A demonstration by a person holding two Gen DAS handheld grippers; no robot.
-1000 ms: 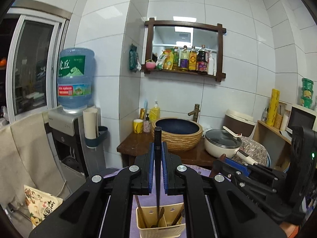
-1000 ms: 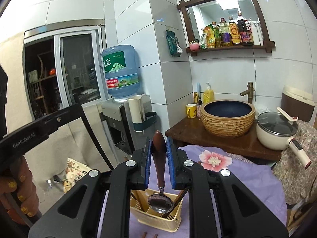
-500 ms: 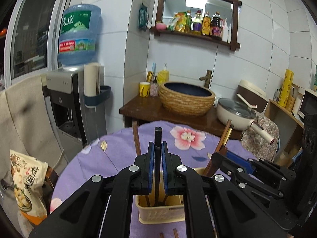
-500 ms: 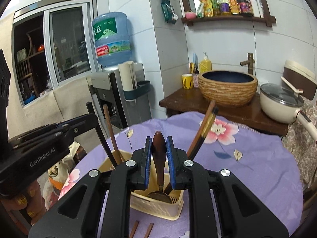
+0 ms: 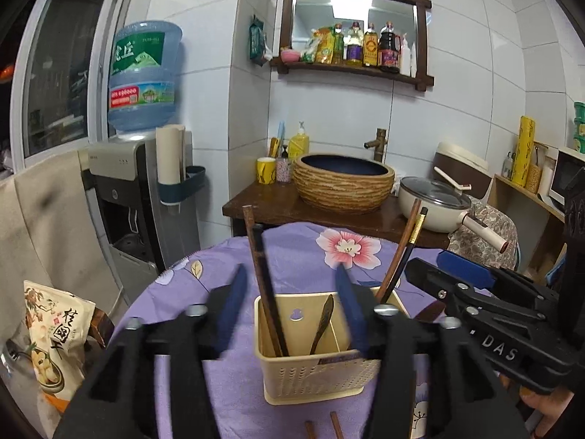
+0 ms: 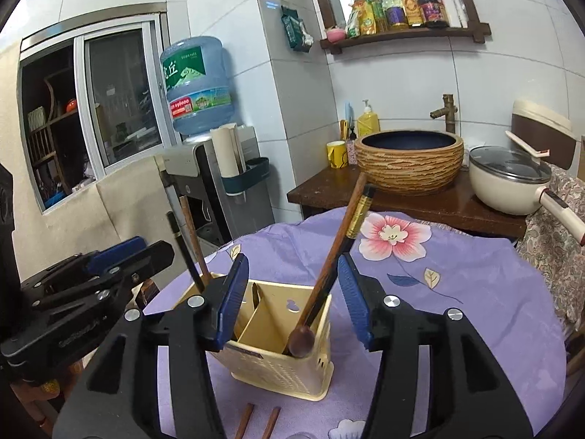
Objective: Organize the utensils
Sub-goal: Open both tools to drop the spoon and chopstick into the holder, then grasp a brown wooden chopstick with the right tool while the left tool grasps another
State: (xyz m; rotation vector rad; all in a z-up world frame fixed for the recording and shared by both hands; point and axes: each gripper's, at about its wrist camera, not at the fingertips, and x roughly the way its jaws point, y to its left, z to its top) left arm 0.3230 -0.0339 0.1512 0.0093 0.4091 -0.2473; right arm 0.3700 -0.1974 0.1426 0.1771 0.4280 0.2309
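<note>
Drop step looks done: left gripper and right gripper both have jaws spread wide, holding nothing, above the cream perforated plastic utensil caddy on the purple floral table. Dark wooden-handled spoon and chopsticks sit inside. Next, probably: the two brown wooden chopsticks lying just in front of the caddy; needs a low pinch.

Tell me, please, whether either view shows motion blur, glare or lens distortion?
Left wrist view: the left gripper fingers are smeared by motion blur, while the caddy stays sharp. Right wrist view: the right gripper is crisp. Both views: fisheye bending of the wall tiles, dark corners, and a bright lamp reflection in the mirror.
</note>
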